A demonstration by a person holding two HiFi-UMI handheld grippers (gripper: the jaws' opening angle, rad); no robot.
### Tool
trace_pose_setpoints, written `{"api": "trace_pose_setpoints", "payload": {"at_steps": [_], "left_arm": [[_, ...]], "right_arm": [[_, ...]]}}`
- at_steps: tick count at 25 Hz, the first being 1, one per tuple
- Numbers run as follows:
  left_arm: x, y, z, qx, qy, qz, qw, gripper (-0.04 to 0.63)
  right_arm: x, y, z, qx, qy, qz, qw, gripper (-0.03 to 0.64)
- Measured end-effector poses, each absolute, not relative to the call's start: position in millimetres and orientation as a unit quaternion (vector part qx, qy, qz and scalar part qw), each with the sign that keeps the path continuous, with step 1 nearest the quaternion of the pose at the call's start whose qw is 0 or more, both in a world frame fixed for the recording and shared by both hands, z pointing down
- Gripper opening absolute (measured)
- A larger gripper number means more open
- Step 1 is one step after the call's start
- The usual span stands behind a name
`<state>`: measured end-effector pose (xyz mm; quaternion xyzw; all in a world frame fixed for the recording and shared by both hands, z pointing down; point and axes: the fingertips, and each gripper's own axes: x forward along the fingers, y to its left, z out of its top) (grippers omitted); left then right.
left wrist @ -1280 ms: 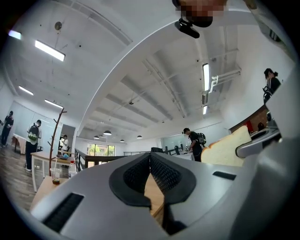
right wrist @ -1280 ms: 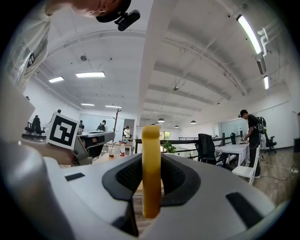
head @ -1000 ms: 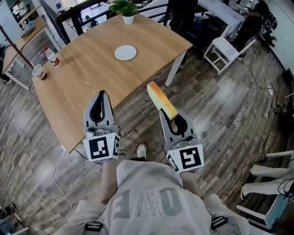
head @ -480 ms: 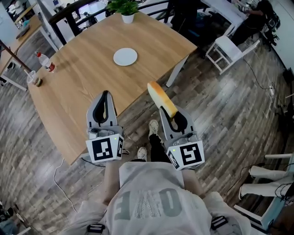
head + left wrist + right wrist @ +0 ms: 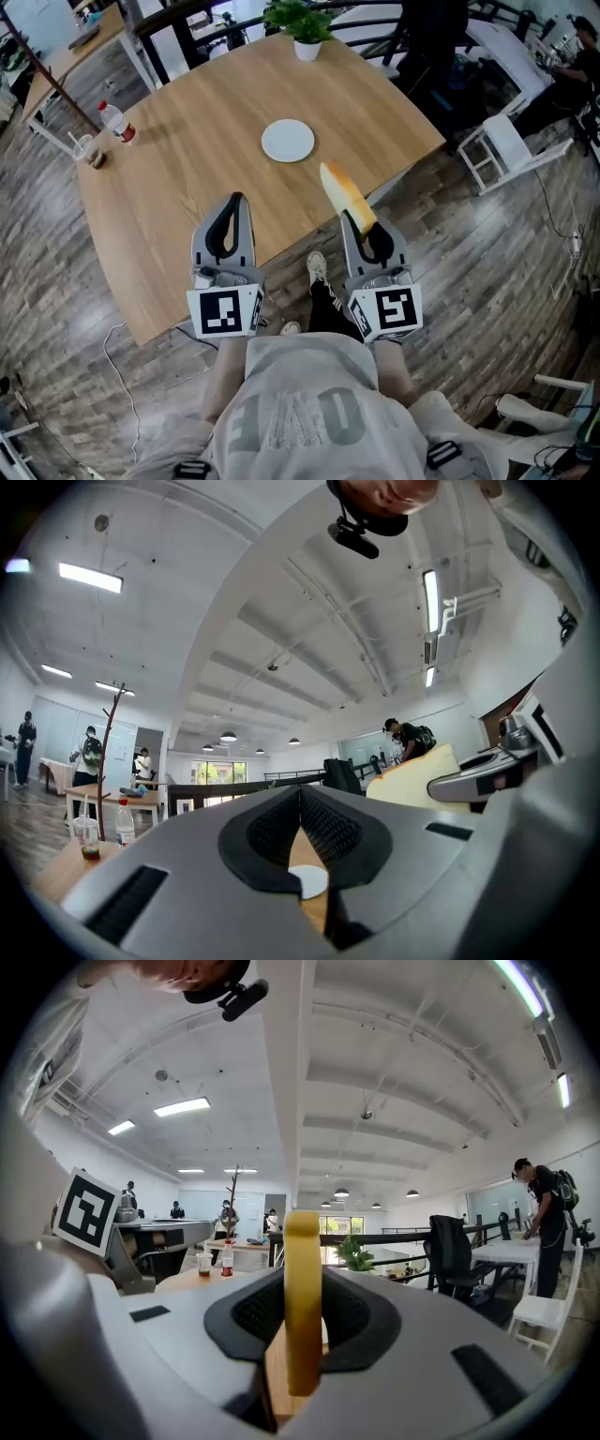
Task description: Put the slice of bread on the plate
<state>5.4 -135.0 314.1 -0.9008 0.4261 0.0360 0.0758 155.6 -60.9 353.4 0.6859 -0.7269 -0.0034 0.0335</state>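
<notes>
Head view: the right gripper (image 5: 364, 230) carries the slice of bread (image 5: 347, 197) by its lower end, the rest sticking forward over the near edge of the worktop (image 5: 187, 197); the plate (image 5: 288, 141) lies bare farther in, well apart from the bread; the left gripper (image 5: 231, 214) hangs alongside, carrying nothing; left gripper view: its jaws meet at the tips, empty, the plate showing through the gap below them; right gripper view: the jaws stand narrow, clamped on the bread, which sits edge-on between the pads; the slice looks light, soft and easily crushed or torn, so I judge a gentle pinch near one end suits it, with a low, flat release onto the plate
</notes>
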Motion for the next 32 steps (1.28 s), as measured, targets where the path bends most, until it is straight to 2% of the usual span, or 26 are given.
{"api": "trace_pose_setpoints", "payload": {"at_steps": [17,26,32], "left_arm": [[98,-284,287,-0.858,0.503,0.029,0.097,0.008],[105,-321,280,-0.853,0.511,0.029,0.102,0.008],[105,-334,287,-0.853,0.513,0.024,0.087,0.008]], "right_arm": [[262,-236,341,0.614,-0.789,0.002,0.018,0.092],[266,-269,338,0.604,-0.796,-0.007,0.025,0.092],[262,-285,347,0.597,-0.799,-0.017,0.065,0.092]]}}
